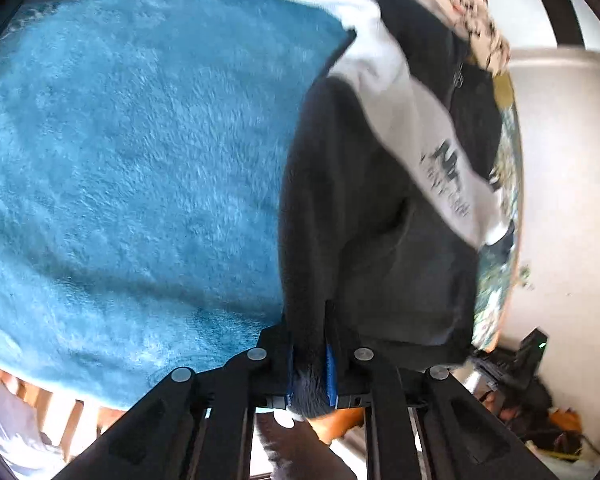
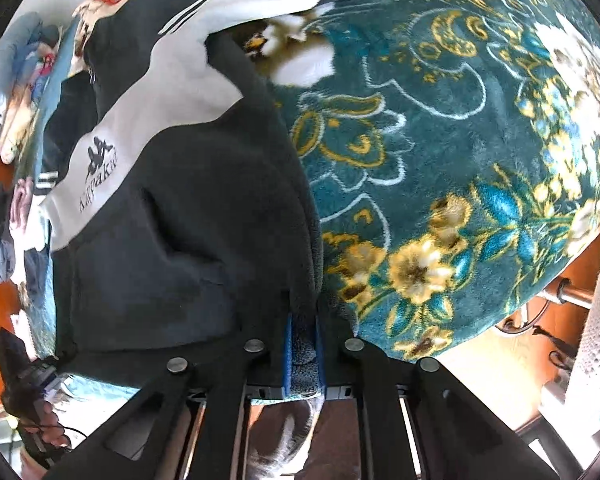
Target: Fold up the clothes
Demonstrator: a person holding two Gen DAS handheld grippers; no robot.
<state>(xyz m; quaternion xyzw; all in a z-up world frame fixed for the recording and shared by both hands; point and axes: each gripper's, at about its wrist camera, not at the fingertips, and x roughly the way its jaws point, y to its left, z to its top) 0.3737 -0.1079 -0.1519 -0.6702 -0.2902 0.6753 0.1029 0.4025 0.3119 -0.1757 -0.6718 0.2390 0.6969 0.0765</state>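
- Left wrist view shows one dark fleece jacket (image 1: 380, 220) with a white and grey band across its chest, spread over a bed; its nearest edge runs straight into the left hand-held gripper (image 1: 310, 360), whose blue pads are clenched on a tuft of the dark pile.
- Right wrist view shows the same jacket (image 2: 180, 240), and the right hand-held gripper (image 2: 302, 356) is likewise pinched shut on another part of that edge.
- One garment, two grips, one per side.
- By its look the fleece is soft, limp and light, not slippery; it should drape and sag between the holds, so the hem corners seem the sensible place to hold it.
- Under it lie a plain blue plush blanket (image 1: 140, 140) and a teal floral blanket (image 2: 460, 160), one of each.
- Further off, a few other clothes (image 2: 4, 128) lie in an unclear pile.
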